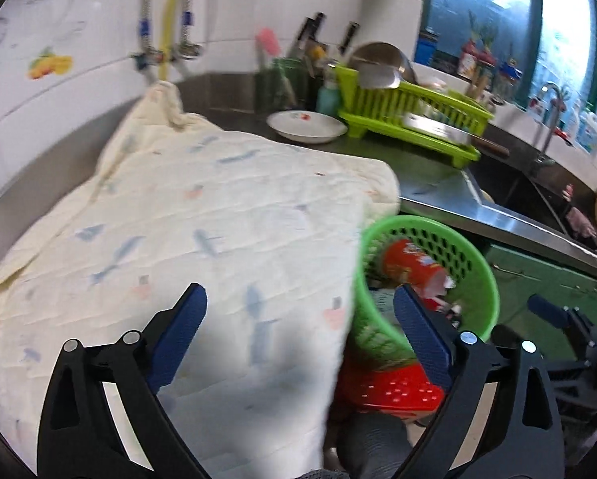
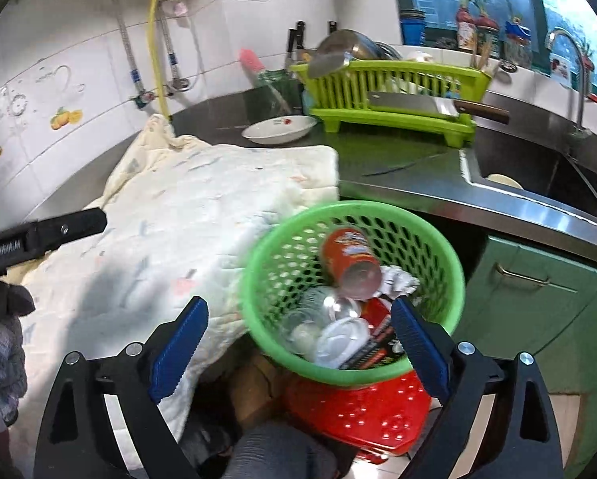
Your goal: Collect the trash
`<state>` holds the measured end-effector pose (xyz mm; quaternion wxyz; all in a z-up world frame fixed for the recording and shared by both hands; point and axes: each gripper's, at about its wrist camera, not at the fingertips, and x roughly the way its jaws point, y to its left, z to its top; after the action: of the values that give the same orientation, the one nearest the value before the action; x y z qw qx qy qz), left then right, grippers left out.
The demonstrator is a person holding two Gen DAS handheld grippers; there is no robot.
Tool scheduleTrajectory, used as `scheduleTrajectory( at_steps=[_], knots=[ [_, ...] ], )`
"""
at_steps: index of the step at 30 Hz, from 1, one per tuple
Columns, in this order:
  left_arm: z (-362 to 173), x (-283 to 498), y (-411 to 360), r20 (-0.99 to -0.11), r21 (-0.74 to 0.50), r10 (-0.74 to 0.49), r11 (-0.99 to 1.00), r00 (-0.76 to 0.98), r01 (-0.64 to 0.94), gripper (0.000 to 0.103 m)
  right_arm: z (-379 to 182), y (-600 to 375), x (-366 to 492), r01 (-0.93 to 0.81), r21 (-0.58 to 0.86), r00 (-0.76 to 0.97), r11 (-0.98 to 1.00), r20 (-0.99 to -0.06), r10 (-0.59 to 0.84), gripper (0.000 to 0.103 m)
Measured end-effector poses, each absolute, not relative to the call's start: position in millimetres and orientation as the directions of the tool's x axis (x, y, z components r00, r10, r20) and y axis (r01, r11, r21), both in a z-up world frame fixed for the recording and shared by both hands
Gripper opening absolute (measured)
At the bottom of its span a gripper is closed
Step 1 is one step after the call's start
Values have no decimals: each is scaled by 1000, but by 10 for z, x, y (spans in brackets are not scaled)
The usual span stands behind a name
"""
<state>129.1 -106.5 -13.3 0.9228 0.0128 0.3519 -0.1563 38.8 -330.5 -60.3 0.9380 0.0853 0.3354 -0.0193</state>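
I'm at a steel kitchen counter (image 2: 402,183) with white wall tiles behind it and a window on the right. A cream cloth with little fish prints (image 1: 186,239) covers most of the counter and hangs over its front edge. Behind the cloth sits a white plate (image 2: 279,129), and beside that a lime dish rack (image 2: 390,92) with a cleaver (image 2: 414,104) lying across it. The sink (image 2: 538,175) is off to the right, with green cabinet doors (image 2: 538,291) below.

The green mesh basket (image 2: 294,255) sits on a red stool (image 2: 362,411) just in front of the counter, touching the hanging cloth.

My left gripper (image 1: 300,335) has its jaws wide apart, nothing between them, above the cloth edge and basket rim. My right gripper (image 2: 300,339) is spread apart too, empty, over the basket.

Only the right view looks down into the basket: a red can (image 2: 348,257), a clear plastic cup (image 2: 330,307), a white lid (image 2: 340,339), a crumpled wrapper. The left view just catches the can (image 1: 408,265) through the mesh.
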Motion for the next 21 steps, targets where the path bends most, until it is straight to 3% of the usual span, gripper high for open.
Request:
scheduleTrajectory(
  at_steps=[21],
  knots=[
    [1,669,-31,-558,-11,-78,996,826,87,98,-318,-2561,335,35,155,789,987,-611,68,92]
  ],
)
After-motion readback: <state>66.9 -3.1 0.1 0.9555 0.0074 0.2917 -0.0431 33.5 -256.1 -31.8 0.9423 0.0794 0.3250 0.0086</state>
